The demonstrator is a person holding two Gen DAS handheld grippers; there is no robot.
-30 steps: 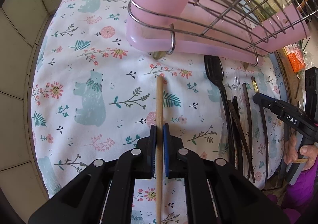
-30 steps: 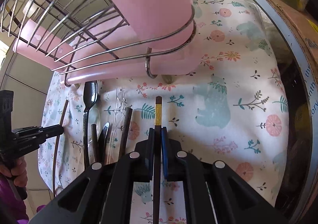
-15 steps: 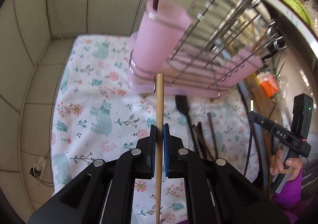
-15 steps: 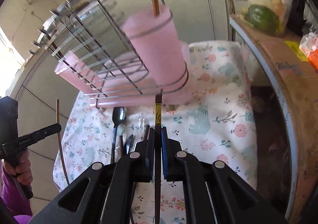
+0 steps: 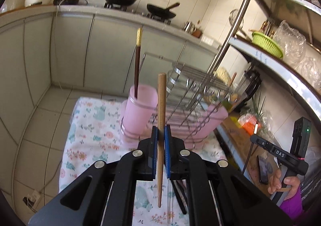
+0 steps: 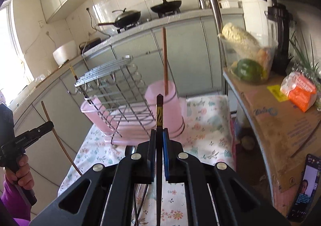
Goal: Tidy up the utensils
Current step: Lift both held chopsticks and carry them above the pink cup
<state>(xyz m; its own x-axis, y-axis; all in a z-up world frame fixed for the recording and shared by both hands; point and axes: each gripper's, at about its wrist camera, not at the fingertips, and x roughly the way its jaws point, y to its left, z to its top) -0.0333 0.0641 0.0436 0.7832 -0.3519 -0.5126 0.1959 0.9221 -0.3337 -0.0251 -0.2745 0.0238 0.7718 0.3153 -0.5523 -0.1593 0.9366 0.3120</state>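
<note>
My left gripper (image 5: pixel 160 131) is shut on a light wooden chopstick (image 5: pixel 161 105), held upright well above the floral cloth (image 5: pixel 90 131). My right gripper (image 6: pixel 159 133) is shut on a dark chopstick with a gold band (image 6: pixel 159 111), also raised. The pink utensil cup (image 5: pixel 139 109) stands in the wire ring at the end of the dish rack (image 5: pixel 196 93), ahead of both grippers; it holds one dark chopstick (image 5: pixel 137 61). The cup shows in the right wrist view (image 6: pixel 164 103) too. More dark utensils (image 5: pixel 179 191) lie on the cloth below.
The pink tray under the rack (image 6: pixel 104 113) sits on the cloth. A shelf (image 6: pixel 280 117) with a vegetable tub, an orange packet and a phone is at the right. Kitchen cabinets and a stove with pans stand behind.
Both grippers have lifted off the cloth with their chopsticks and tilted up, from low at the rack's base to a height level with the cup's rim.
</note>
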